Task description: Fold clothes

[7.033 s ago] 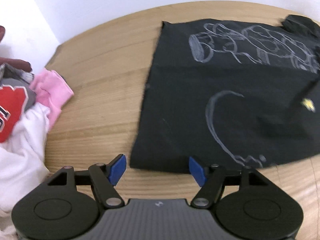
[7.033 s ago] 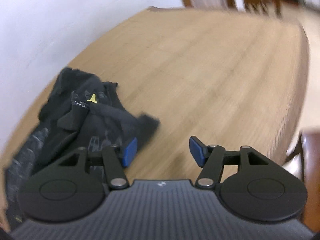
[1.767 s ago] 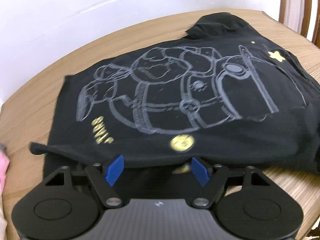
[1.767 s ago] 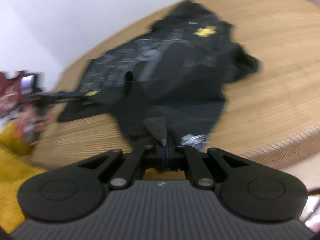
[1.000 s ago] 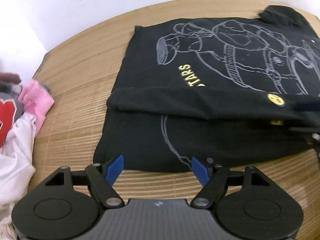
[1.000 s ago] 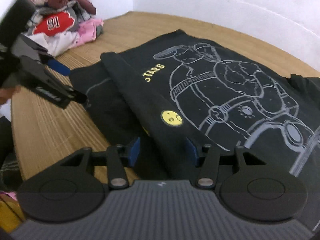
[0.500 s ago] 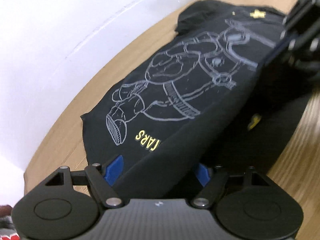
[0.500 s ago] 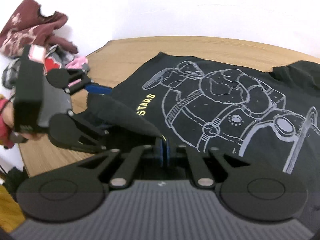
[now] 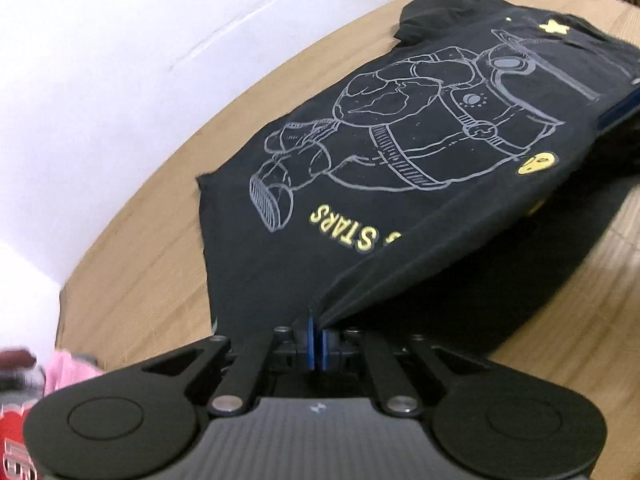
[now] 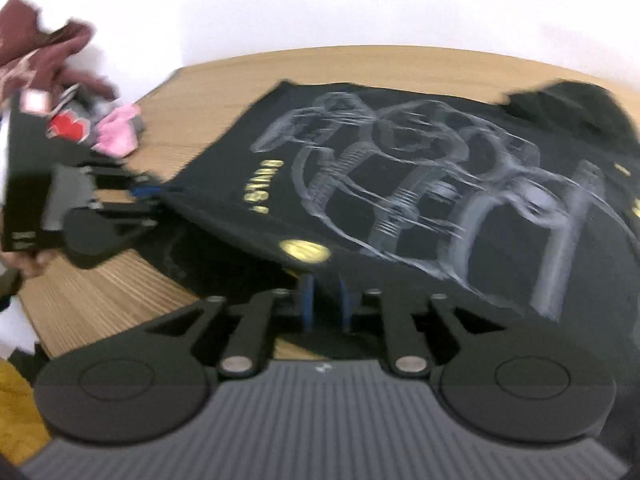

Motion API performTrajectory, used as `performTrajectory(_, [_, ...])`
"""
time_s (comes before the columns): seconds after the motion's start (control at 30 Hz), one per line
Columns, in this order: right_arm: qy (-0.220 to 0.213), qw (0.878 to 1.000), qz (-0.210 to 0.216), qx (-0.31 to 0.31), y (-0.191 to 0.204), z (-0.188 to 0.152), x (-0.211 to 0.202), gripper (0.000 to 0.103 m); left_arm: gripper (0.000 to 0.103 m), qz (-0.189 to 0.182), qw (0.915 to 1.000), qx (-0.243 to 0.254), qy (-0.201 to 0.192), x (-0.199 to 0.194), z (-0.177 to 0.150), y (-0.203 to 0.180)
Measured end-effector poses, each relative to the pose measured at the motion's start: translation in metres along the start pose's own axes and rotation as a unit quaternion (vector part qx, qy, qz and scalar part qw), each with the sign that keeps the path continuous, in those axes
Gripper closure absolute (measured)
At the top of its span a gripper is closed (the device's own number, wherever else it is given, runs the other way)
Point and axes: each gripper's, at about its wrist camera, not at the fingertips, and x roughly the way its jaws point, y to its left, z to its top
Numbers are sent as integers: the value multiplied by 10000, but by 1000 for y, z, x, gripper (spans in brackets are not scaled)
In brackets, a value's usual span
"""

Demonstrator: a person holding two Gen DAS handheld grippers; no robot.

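The left gripper (image 9: 316,332) has its two blue pads pressed together with only a thin slit between them, pinching a corner of the folded edge of the black T-shirt (image 9: 400,168) and lifting it off the wooden table (image 9: 132,264). The right gripper (image 10: 325,300) is blurred by motion; its blue fingers (image 10: 307,298) stand a little apart with the raised fold of the shirt running over and between them, so it looks clamped on the cloth, though the contact itself cannot be made out sharply. There is one T-shirt, printed with a grey astronaut drawing, yellow lettering reading STARS and a small round yellow badge; its far part lies flat on the table while the near edge is held up as a taut ridge between the two grippers, with a lower layer of black cloth resting on the table beneath. In the right wrist view the left gripper (image 10: 148,192) appears at the left end of that ridge. One heap of other clothes (image 10: 60,92), showing maroon, red, pink and grey pieces, sits at the left end of the table, near the shirt but apart from it. Bare wood runs between shirt and heap and along the far side up to the white wall (image 9: 140,40); the table's curved near rim lies just beside the lifted fold.
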Motion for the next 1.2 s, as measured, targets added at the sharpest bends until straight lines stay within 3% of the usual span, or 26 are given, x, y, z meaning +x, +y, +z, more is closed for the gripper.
performTrajectory(0.13, [-438,9879,-1253,799,-44,-42,-71,60,98,39,9994,-281,188,-19,-7,-6])
performTrajectory(0.23, [-723,9537,-2406,1655,-107,-78,-120,45,98,189,9983,-437,336,-25,-9,-16])
performTrajectory(0.3, [-894,9349,-2635,2202,-148,-97,-138,43,98,309,9969,-560,448,-29,-7,-20])
performTrajectory(0.33, [-965,9275,-2648,2455,-167,-105,-144,43,98,368,9961,-623,504,-30,-6,-22])
performTrajectory(0.43, [-1093,9232,-2155,2989,-209,-120,-147,43,97,521,9933,-758,699,-35,-4,-29])
performTrajectory(0.53, [-1008,9395,-1544,2885,-227,-124,-134,44,96,680,9912,-817,783,-42,-6,-35])
performTrajectory(0.63, [-838,9578,-1422,2354,-227,-125,-116,47,96,839,9888,-876,867,-50,-7,-42])
performTrajectory(0.67, [-821,9591,-1317,2369,-228,-125,-113,57,96,892,9879,-896,895,-52,-7,-45])
performTrajectory(0.7, [-808,9599,-1194,2402,-228,-126,-110,91,96,945,9870,-915,923,-55,-8,-47])
performTrajectory(0.73, [-853,9587,-992,2524,-228,-127,-114,96,96,997,9860,-935,951,-57,-8,-49])
performTrajectory(0.93, [-1788,9457,-446,2677,-196,-138,-195,96,95,892,9878,-929,875,-94,-31,-60])
performTrajectory(1.1, [-2157,9219,-278,3208,-181,-166,-249,97,93,761,9880,-936,965,-108,-62,-65])
performTrajectory(1.2, [-2104,9080,-506,3588,-185,-186,-255,97,93,659,9876,-970,1041,-108,-77,-70])
